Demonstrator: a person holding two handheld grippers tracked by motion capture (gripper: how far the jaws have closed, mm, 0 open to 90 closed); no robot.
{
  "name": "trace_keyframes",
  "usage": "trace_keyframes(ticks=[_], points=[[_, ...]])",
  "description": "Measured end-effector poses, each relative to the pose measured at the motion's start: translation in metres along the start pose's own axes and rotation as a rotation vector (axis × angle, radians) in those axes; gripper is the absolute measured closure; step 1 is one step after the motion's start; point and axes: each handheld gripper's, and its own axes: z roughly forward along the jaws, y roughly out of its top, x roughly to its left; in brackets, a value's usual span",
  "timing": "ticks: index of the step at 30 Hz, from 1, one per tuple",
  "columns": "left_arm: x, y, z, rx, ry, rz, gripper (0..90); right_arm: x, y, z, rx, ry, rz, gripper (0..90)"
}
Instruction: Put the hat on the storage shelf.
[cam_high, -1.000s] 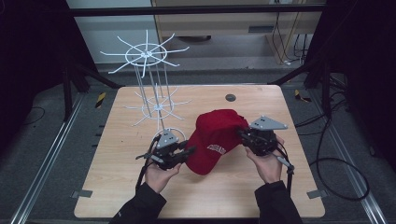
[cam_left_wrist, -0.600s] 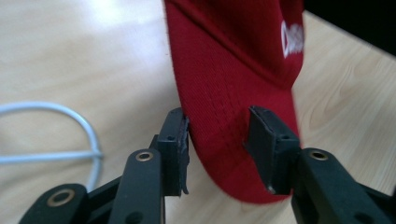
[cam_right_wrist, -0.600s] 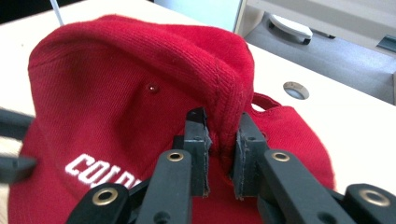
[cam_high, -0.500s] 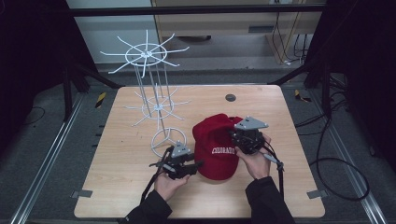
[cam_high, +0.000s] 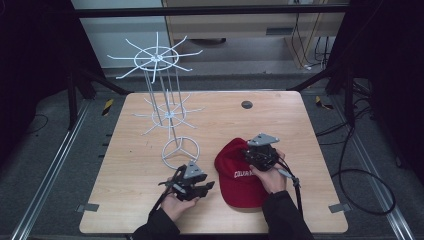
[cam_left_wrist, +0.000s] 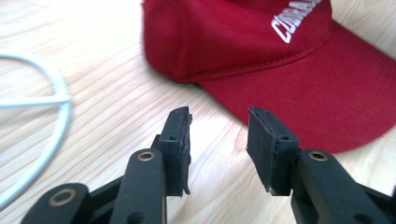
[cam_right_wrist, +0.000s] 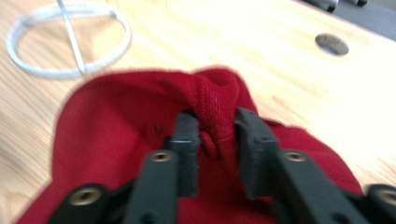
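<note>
At the near edge, left gripper (cam_left_wrist: 218, 135): held low over the pale wooden table (cam_high: 300, 120), jaws spread, nothing between them.
Right gripper (cam_right_wrist: 215, 140): jaws clenched on a fold of crown fabric.
Red cloth baseball cap with white lettering (cam_high: 240, 175): resting on the table, seized but apparently not yet lifted.
White wire spoked display stand (cam_high: 165, 100): farther back, no cap hung; hanging, if intended, is judged undone.

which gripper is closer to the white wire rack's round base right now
Left. The left gripper sits just in front of the rack's round base, jaws open and empty. The right gripper is off to the base's right, shut on the red cap.
</note>
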Motion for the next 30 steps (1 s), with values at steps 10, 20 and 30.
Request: trace_keyframes(ticks=[10,20,30], points=[[0.033,-0.026,-0.061,-0.056,0.091,-0.085,77.8,0.014,-0.010,-0.052,-0.138,0.138,0.109,80.0],[0.066,-0.058,-0.106,-0.074,0.237,-0.153,84.3,0.067,-0.045,-0.029,0.012,0.229,0.103,90.0],[0.092,-0.068,-0.118,-0.110,0.290,-0.228,82.4,0.093,-0.059,-0.016,0.103,0.238,0.050,90.0]])
